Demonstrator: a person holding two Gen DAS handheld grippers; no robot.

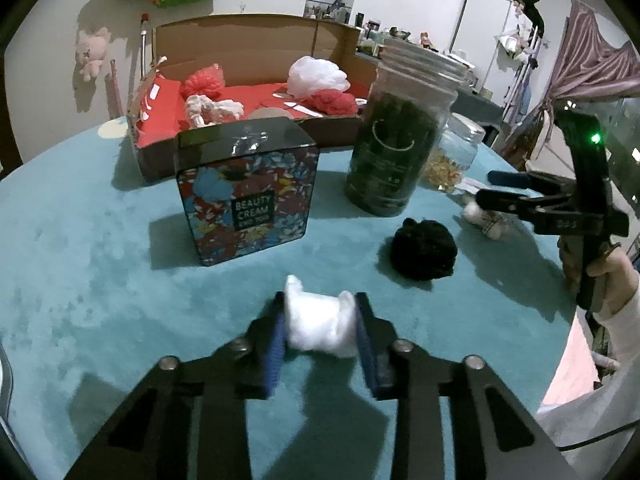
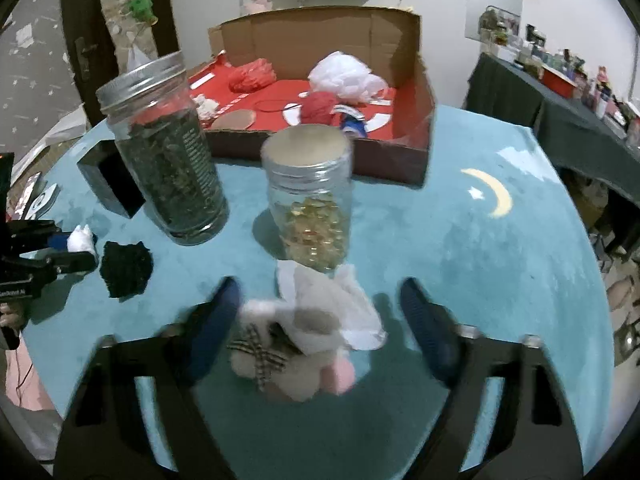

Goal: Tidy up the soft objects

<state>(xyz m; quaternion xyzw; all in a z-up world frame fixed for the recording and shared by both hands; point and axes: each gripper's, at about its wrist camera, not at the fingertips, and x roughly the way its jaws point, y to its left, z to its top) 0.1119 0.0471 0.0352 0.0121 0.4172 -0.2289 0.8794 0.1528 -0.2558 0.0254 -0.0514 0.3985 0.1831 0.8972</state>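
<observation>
The left gripper (image 1: pixel 320 320) pinches a white cotton wad (image 1: pixel 320 326); carry it gently to the cardboard box (image 1: pixel 256 52). The right gripper (image 2: pixel 320 312) has jaws wide around a plush toy (image 2: pixel 296 352): center, then close softly.

A round table under a teal plush cloth (image 2: pixel 460 240) with a yellow crescent moon. The right gripper (image 2: pixel 320 316), blue pads spread wide, flanks a small cream plush toy with a checked bow (image 2: pixel 288 356) without touching it. Behind stand a clear glass jar of golden beads (image 2: pixel 310 204) and a taller jar of dark green leaves (image 2: pixel 172 160). Beyond, an open cardboard box with red lining (image 2: pixel 320 92) holds red and white mesh puffs. At left, a black fuzzy ball (image 2: pixel 126 270) lies beside the left gripper (image 2: pixel 78 250), which pinches a white cotton wad (image 2: pixel 81 239).
</observation>
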